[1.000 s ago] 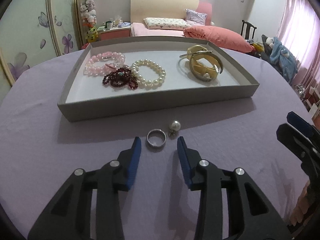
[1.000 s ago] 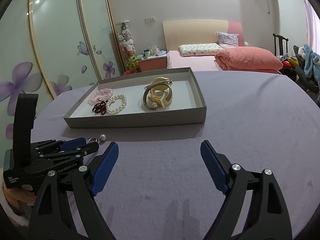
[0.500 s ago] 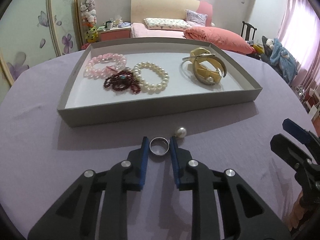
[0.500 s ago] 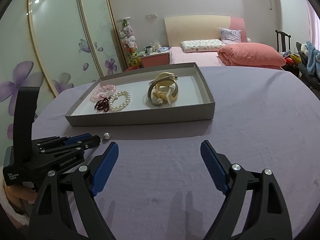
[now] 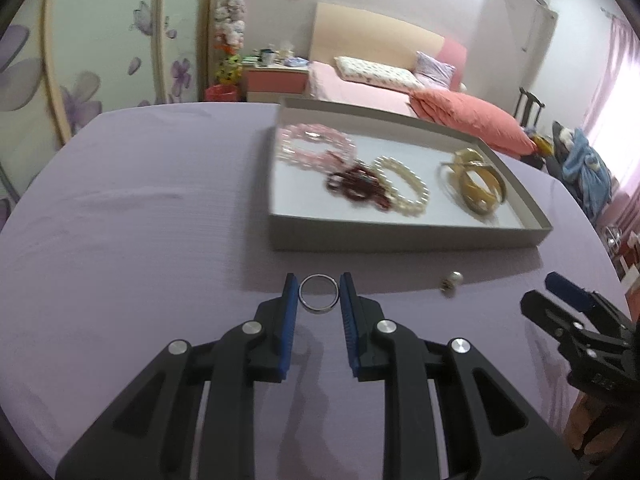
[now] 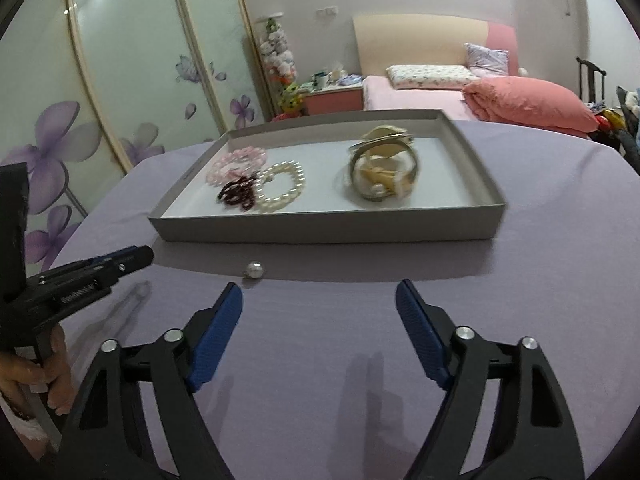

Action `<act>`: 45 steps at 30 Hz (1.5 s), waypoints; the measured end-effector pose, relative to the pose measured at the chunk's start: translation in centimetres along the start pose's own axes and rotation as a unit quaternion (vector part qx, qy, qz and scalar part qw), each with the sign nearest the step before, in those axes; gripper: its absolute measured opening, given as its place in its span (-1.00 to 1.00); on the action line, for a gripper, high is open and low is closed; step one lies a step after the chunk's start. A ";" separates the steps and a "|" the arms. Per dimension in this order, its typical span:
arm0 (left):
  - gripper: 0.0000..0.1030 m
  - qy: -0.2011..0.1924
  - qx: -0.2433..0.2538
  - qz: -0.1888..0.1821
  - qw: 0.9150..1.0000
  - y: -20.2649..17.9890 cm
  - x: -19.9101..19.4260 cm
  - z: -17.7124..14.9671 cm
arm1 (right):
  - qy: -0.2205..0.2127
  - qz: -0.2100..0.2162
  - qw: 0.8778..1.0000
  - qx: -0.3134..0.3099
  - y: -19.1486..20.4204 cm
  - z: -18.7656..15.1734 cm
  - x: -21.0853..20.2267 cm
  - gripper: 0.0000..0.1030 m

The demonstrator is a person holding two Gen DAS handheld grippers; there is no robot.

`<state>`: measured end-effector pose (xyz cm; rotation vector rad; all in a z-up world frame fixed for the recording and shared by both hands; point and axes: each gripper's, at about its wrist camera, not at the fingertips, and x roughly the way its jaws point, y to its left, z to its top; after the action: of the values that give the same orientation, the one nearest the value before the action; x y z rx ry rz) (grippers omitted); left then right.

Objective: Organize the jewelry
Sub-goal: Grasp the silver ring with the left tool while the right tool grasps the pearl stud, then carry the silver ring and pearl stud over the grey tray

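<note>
My left gripper (image 5: pixel 319 287) is shut on a silver ring (image 5: pixel 319 309), held just above the purple cloth in front of the grey tray (image 5: pixel 400 238). A pearl earring (image 5: pixel 452 280) lies on the cloth to the ring's right. In the right wrist view the earring (image 6: pixel 254 269) sits just beyond the left fingertip of my right gripper (image 6: pixel 319 291). That gripper's jaws are closing, still wide apart, with nothing between them. The left gripper (image 6: pixel 132 257) shows from the side there, and it hides the ring.
The tray (image 6: pixel 320 233) holds a pink bead bracelet (image 6: pixel 240 160), a dark red bracelet (image 6: pixel 238 194), a pearl bracelet (image 6: pixel 280 186) and gold bangles (image 6: pixel 384 168). A hand (image 6: pixel 36 376) grips the left tool. A bed and wardrobe doors stand behind the round table.
The left jaws closed on the ring and carried it left, away from the earring. The right gripper came nearer the tray and earring, and its jaws narrowed a little.
</note>
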<state>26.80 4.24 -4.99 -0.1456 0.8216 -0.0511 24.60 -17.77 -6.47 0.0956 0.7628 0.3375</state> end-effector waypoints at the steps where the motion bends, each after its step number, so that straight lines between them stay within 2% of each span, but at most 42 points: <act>1: -0.58 -0.001 -0.003 0.002 1.000 0.3 -0.2 0.0 | 0.006 0.002 1.000 -0.004 0.5 0.1 0.4 0.37; 7: -0.58 -0.008 -0.017 0.008 1.000 2.0 -1.1 0.0 | 0.042 0.008 0.999 -0.024 2.9 0.8 2.9 0.06; 12: -0.58 -0.014 -0.021 0.008 1.000 2.5 -1.5 0.1 | 0.064 0.007 0.997 -0.030 4.0 1.1 4.3 -0.12; 23: -0.58 -0.015 -0.022 0.007 1.000 2.5 -1.5 0.1 | 0.072 -0.009 0.996 -0.049 5.1 1.2 4.7 -0.41; 27: -0.58 -0.013 -0.021 0.006 1.000 2.3 -1.4 0.0 | 0.074 -0.014 0.996 -0.056 5.2 1.3 4.8 -0.67; 37: -0.58 -0.015 -0.018 0.003 1.000 1.8 -1.6 -0.2 | 0.075 -0.017 0.995 -0.062 5.0 1.4 4.7 -0.67; 45: -0.58 -0.015 -0.013 -0.007 1.000 0.8 -1.8 -0.5 | 0.064 -0.033 0.996 -0.055 3.4 0.7 3.1 -0.67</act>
<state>25.13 5.17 -4.14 -0.1762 0.7917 -0.0518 26.29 -13.53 -7.28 -0.0557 0.8702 0.3249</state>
